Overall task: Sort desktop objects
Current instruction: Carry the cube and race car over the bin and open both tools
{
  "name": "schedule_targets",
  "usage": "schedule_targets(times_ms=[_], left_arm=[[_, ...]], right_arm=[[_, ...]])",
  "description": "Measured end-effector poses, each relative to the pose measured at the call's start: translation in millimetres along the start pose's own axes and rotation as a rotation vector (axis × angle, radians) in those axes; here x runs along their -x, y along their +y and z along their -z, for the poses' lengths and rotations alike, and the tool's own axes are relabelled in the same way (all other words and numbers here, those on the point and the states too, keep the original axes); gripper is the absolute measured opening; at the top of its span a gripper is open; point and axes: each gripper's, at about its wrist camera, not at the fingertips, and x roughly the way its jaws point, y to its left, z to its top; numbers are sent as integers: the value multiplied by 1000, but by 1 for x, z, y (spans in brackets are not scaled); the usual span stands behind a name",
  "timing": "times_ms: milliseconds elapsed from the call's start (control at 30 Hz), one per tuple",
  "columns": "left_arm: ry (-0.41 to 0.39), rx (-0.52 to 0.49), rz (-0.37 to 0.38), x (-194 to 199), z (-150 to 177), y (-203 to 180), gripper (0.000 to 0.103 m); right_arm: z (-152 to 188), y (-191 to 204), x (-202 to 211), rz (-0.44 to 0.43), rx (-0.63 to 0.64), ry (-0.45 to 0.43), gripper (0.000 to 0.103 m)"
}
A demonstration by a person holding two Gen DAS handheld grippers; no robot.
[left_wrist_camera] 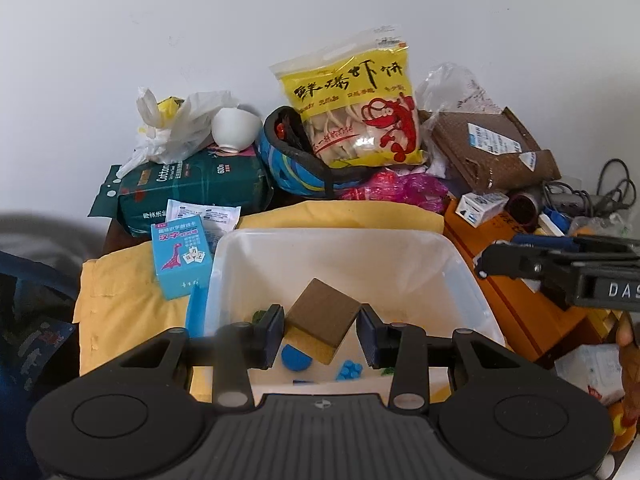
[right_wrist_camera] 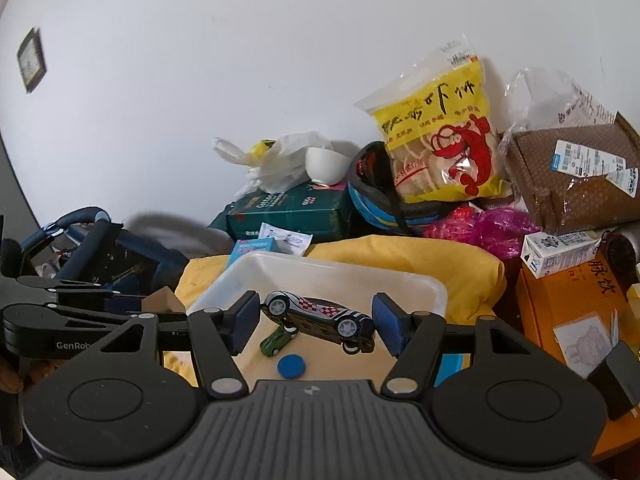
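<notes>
- The left gripper (left_wrist_camera: 320,334) is pinching a brown-topped block with a yellow spongy side (left_wrist_camera: 322,326), tilted on one corner between the blue pads and held above the white plastic bin (left_wrist_camera: 460,264).
- The right gripper (right_wrist_camera: 316,326) is clamping a toy race car with a red-and-white checkered pattern (right_wrist_camera: 320,316) end to end between its pads, nose toward the left pad, the car sloping down to the right over the same bin (right_wrist_camera: 400,280).
- A small green toy car (right_wrist_camera: 276,342) and a blue round disc (right_wrist_camera: 291,366) are lying on the bin's floor beneath the held car.
- A blue studded piece (left_wrist_camera: 349,370) is sitting on the bin floor near the disc (left_wrist_camera: 296,356).
- The bin is resting on a yellow cloth (left_wrist_camera: 120,304), with a light-blue card box bearing a pink dinosaur (left_wrist_camera: 180,264) leaning just beside its left wall.
- A yellow bag of shrimp crackers (left_wrist_camera: 356,112) is standing against the wall behind, among a white bowl (left_wrist_camera: 234,130), a green cotton-tissue pack (left_wrist_camera: 196,192) and a brown parcel (left_wrist_camera: 492,148).
</notes>
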Motion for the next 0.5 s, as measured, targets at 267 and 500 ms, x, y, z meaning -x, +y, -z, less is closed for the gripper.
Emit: schedule_targets(times_ms=[267, 500], left_arm=[[34, 14, -9, -20, -21, 3, 43], [60, 22, -28, -35, -29, 3, 44]], right_arm=[[-9, -10, -22, 16, -44, 58, 65], [-11, -12, -42, 27, -34, 108, 66]])
